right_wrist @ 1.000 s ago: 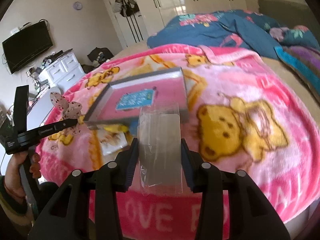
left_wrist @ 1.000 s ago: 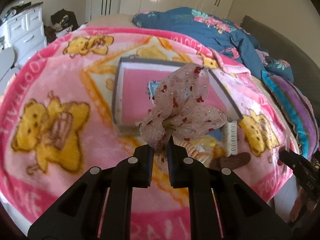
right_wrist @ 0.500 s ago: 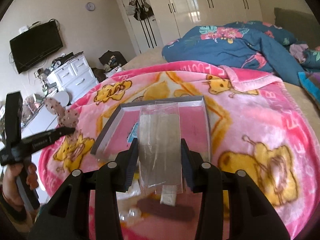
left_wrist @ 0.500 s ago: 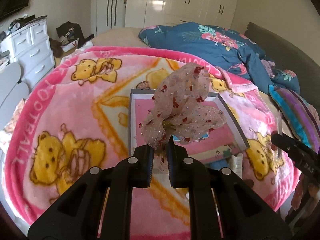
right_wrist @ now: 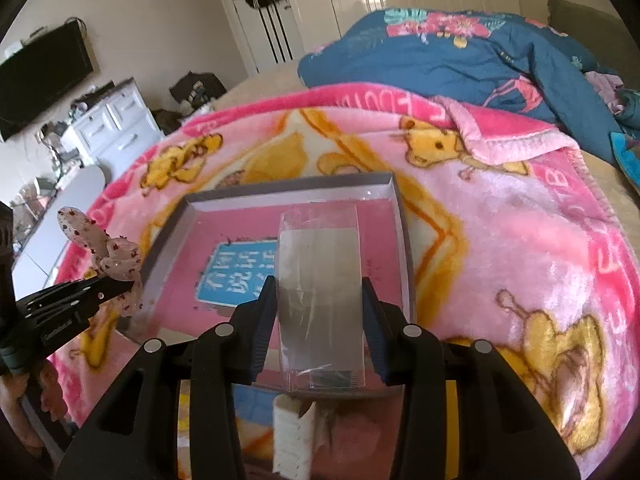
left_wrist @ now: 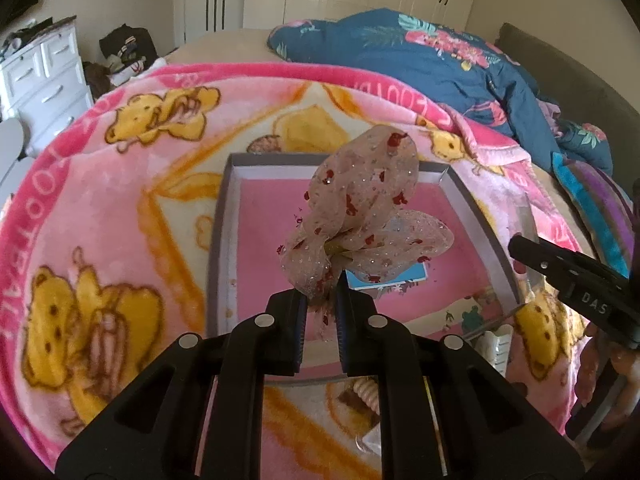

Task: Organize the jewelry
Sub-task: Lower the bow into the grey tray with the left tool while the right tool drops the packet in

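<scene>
My left gripper (left_wrist: 321, 300) is shut on the knot of a sheer pink bow hair clip (left_wrist: 360, 216) with red specks, held above the near part of a grey tray (left_wrist: 224, 216) with a pink floor. In the right wrist view the same bow hair clip (right_wrist: 104, 252) shows at the left, in the left gripper (right_wrist: 124, 288). My right gripper (right_wrist: 319, 300) is shut on a clear plastic sleeve (right_wrist: 320, 280), upright between its pads over the tray (right_wrist: 404, 240). A blue card (right_wrist: 236, 276) lies inside the tray.
The tray rests on a pink bear-print blanket (left_wrist: 100, 220) over a bed. A blue floral duvet (left_wrist: 420, 52) is heaped behind. White and brown hair clips (right_wrist: 292, 440) lie on the blanket near the front edge. A white dresser (right_wrist: 112, 128) stands to the left.
Both grippers have travelled over the blanket toward the tray, which now lies under them and looks larger. The bow and the clear sleeve stay gripped as before.
</scene>
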`<state>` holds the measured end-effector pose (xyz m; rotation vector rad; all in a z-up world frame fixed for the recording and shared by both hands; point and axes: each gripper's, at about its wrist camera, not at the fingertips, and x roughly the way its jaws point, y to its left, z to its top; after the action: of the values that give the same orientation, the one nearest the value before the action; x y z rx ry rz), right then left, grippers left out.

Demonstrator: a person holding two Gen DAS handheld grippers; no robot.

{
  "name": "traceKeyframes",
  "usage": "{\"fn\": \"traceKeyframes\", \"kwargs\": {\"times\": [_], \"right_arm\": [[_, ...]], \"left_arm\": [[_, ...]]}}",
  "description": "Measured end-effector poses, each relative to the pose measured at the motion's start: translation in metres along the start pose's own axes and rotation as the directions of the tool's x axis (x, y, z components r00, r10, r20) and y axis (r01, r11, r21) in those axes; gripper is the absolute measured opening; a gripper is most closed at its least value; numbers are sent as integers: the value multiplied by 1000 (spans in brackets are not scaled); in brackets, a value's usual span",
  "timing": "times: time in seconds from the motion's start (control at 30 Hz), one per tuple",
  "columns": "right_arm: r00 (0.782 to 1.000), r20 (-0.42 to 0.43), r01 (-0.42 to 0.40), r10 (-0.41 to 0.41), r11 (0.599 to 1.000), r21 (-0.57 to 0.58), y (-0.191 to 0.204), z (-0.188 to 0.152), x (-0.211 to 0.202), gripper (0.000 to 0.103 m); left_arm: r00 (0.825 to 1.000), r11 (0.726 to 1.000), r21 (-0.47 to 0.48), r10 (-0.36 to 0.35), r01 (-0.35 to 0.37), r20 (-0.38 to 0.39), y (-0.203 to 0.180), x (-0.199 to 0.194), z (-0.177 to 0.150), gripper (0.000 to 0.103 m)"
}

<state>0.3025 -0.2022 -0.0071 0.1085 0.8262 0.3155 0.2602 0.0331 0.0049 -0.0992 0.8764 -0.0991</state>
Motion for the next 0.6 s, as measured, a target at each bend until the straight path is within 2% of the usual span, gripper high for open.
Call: {"fn": "traceKeyframes", "kwargs": {"times": [0.37,0.43,0.5,0.6], "right_arm": [[996,-73,55,-55,998,-5,-1,-8,39,43],[997,-60,49,-48,999,8,-1,-7,36,63],[998,-31,48,-47,999,22,-3,-7,26,74],[999,16,37,-37,999,25,-4,-8,4,78]], "left_arm": [[998,1000,12,12,-11,-67,-2,32,-14,12],[997,1000,11,16,-15,-72,-1,34,-16,12],[997,1000,11,17,-16,-73,-1,33,-16,13],[997,1000,12,22,-21,-71,-1,32,-17,16]]}}
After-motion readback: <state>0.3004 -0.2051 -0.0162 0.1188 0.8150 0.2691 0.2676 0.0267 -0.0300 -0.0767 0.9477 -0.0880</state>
